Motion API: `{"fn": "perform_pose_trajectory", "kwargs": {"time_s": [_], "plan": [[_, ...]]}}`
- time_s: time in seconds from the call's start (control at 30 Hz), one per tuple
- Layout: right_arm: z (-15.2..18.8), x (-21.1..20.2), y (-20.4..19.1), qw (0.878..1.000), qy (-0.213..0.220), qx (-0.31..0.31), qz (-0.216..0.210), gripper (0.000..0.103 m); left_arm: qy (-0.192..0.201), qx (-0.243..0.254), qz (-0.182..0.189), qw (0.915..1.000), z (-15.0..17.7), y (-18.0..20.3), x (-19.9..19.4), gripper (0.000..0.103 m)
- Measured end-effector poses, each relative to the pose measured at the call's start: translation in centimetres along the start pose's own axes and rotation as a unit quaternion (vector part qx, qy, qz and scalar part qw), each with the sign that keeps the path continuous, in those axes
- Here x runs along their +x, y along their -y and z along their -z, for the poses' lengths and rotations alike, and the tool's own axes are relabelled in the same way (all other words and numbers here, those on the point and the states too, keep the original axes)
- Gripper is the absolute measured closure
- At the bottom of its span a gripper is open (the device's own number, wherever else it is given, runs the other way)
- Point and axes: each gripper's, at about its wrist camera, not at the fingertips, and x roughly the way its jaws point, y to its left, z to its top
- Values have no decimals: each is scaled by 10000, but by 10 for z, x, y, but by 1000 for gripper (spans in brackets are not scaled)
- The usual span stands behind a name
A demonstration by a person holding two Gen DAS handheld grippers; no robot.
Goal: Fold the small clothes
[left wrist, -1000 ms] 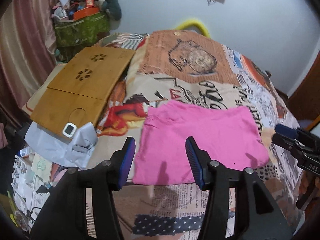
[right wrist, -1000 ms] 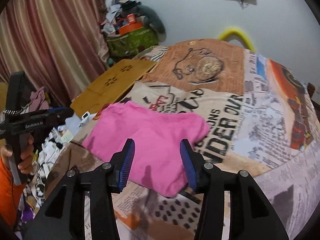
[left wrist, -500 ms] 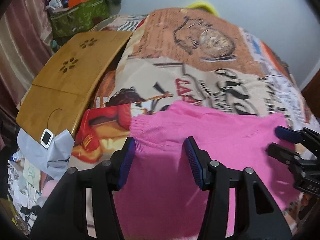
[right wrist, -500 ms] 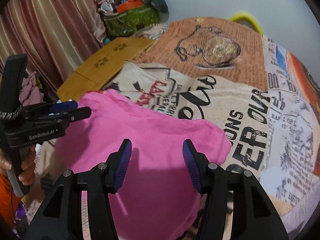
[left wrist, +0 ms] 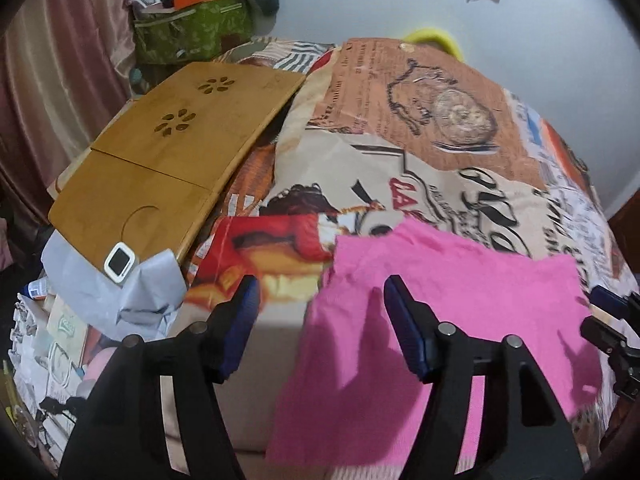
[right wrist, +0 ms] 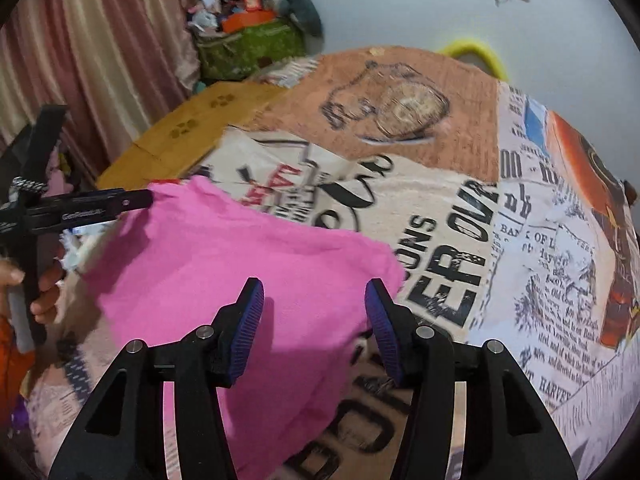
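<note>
A small pink garment (left wrist: 448, 320) lies flat on the newspaper-print bedspread (left wrist: 420, 152), near its front edge. My left gripper (left wrist: 322, 320) is open and empty, hovering just above the garment's left edge. My right gripper (right wrist: 314, 320) is open and empty above the garment's (right wrist: 240, 280) right part. The right gripper's tips also show at the right edge of the left wrist view (left wrist: 608, 316). The left gripper shows at the left of the right wrist view (right wrist: 100, 208), at the garment's far left corner.
A wooden lap tray (left wrist: 160, 152) lies on the bed's left side with a small white device (left wrist: 119, 262) and grey cloth (left wrist: 112, 296) at its near end. A green bag (left wrist: 192, 28) and curtains (right wrist: 80, 60) stand behind. Clutter lies on the floor at left.
Both grippers moved in low over the pink garment half a second ago and have now drawn back a little and risen. Both stayed open. The garment's far edge looks slightly shifted.
</note>
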Motion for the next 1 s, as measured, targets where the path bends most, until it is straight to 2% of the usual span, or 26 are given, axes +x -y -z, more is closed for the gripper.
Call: {"fn": "perform_pose_trajectory", "kwargs": {"time_s": [0.17,0.23,0.3,0.4,0.57,0.77,0.8,0.9,1.0], "plan": [[12,-9,-33,9991,-113,-350,-215,54,-53,243,106,9996,31,4,-32,38],[21,-11,-42,9985,-197,-438,-267,50,41,316,140,9994,43,5,-52,38],[31,-6,-46,9976,-398,-519,-206,43,109,343,173,9992,52,6,-68,38],[44,-3,-43,9969,-618,-486,-98,43,283,363,227,9987,62,7,-98,38],[51,-34,-41,9978,-543,-364,117,43,589,329,365,9971,71,7,-145,38],[48,-113,-57,9985,350,-408,108,43,1133,327,467,9919,76,16,-202,38],[47,-134,-62,9971,647,-387,50,43,1288,363,472,9899,78,20,-216,38],[46,-180,-77,9904,1321,-414,-27,43,1776,461,530,9816,84,32,-258,38],[45,-215,-95,9803,1923,-420,-146,43,2278,525,803,9690,94,45,-305,38]]}}
